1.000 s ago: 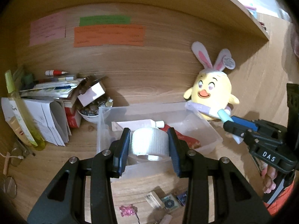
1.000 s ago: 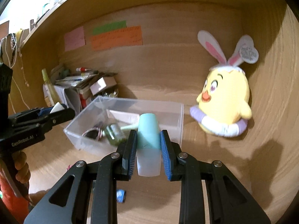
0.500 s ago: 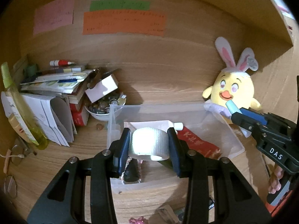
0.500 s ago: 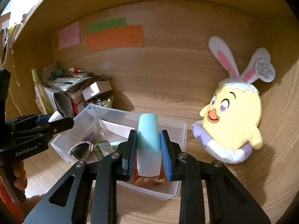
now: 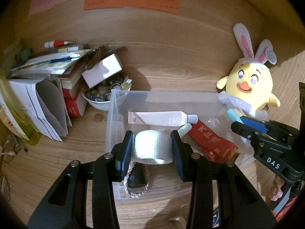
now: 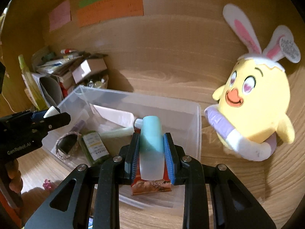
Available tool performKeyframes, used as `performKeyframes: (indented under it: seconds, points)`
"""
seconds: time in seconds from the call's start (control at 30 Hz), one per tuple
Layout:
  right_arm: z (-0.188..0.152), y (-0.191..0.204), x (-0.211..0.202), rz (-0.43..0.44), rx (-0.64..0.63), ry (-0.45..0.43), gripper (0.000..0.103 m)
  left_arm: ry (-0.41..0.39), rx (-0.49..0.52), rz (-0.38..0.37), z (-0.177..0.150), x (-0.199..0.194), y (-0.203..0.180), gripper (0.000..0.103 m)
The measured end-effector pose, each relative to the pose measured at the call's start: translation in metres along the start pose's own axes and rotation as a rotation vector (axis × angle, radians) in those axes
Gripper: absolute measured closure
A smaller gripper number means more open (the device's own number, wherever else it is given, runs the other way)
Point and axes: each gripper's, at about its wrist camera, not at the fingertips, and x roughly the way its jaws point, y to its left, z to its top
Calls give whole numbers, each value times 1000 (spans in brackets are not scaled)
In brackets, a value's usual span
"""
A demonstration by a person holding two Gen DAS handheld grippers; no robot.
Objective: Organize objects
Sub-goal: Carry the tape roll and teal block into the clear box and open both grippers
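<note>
A clear plastic bin point(image 5: 164, 97) point(image 6: 197, 131) stands on the wooden desk. Inside lie a pale pink tube point(image 5: 160, 118), a red packet point(image 5: 211, 140) point(image 6: 150, 187), a braided ring point(image 5: 136, 189) point(image 6: 66, 147) and a green bottle point(image 6: 94, 148). My left gripper point(image 5: 152, 147) is shut on a roll of white tape point(image 5: 151, 147), held above the bin's near part. My right gripper point(image 6: 151, 147) is shut on a tube with a teal cap point(image 6: 151, 143), over the bin's right end. That gripper also shows at the right of the left wrist view.
A yellow plush chick with rabbit ears point(image 5: 247, 87) point(image 6: 253, 103) sits right of the bin. At the left are stacked books and papers point(image 5: 49, 80), a white bowl of small items point(image 5: 103, 97) and a yellow-green bottle point(image 5: 19, 118). Small bits point(image 6: 46, 184) lie in front.
Both grippers have moved forward and down with their loads, from in front of the bin to over it. The bin and plush chick look larger and closer.
</note>
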Motion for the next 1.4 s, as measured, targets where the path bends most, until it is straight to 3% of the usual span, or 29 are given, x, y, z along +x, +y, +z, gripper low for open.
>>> performKeyframes:
  seconds: [0.33,0.7,0.9,1.03,1.07,1.13,1.33,1.4]
  points:
    - [-6,7,19,20,-20,60,80,33,23,-3,-6,10,-3,64]
    - [-8,16,21,19,-57,72,80,-5,50,1,-6,-4,-9,36]
    - [-6,14,6,8,-47,44,64,-40,61,-5,-4,-22,-14,27]
    - [-4,14,-11,-1,-43,8,44,-59,74,-11,-4,-36,-18,23]
    - [-4,14,-15,-4,-42,0,39,-66,76,-11,-4,-41,-19,18]
    - [-4,15,-24,-10,-43,-22,34,-89,76,-6,-5,-50,-20,11]
    - [-7,20,-53,-19,-52,-79,21,-123,90,-3,-10,-72,-22,7]
    - [-9,22,-61,-16,-54,-92,21,-126,90,1,-13,-77,-21,6]
